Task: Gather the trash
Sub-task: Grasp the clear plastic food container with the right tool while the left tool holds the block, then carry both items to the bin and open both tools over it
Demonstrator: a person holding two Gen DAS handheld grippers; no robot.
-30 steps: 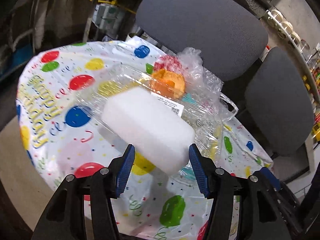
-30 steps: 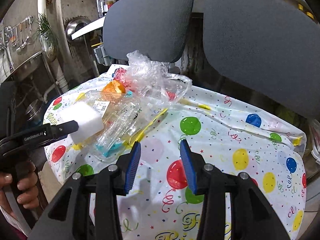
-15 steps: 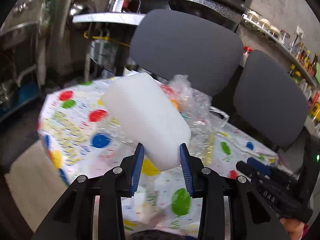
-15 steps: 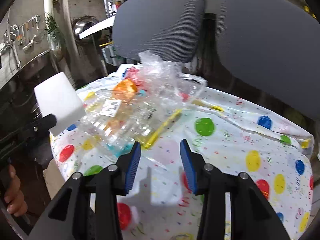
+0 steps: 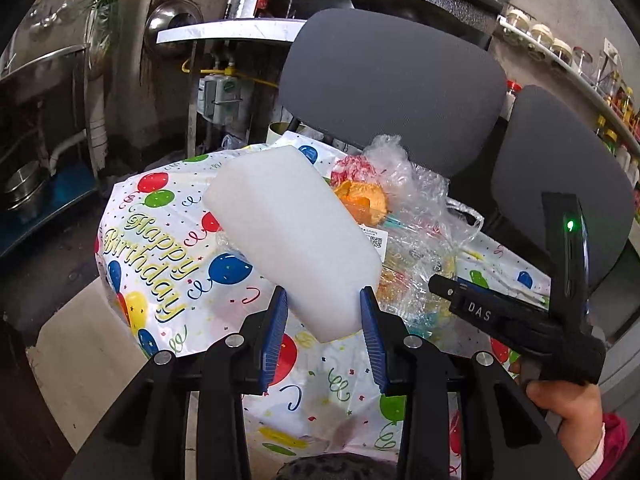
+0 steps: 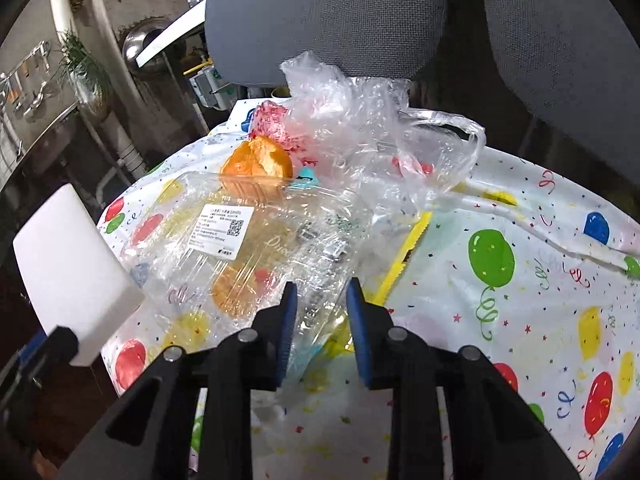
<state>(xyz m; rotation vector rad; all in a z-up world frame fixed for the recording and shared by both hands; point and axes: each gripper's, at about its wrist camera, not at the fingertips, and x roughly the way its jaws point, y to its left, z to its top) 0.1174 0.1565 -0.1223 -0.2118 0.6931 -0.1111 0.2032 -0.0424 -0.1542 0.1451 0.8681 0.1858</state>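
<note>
- While the left gripper [image 5: 323,322] lifts the white foam block [image 5: 294,236] clear of the table [image 5: 160,248], its fingers clamp the block's near end, likely to carry it away as trash.
- The right gripper [image 6: 321,312] points down at the clear plastic tray [image 6: 240,248]; its fingers have just been closing, with the tray's crinkled near edge between them. Whether the pads already pinch the film I cannot tell.
- That low, forward reach suits grabbing thin plastic by its rim.
- Trash lying on the balloon-print cloth: one clear tray, one crumpled clear plastic bag [image 6: 360,120] behind it, one orange peel piece [image 6: 258,162] and one yellow strip [image 6: 404,258] beside the tray.
- One foam block, held in the air.
- Two grey chair backs [image 5: 392,92] stand behind the table.
</note>
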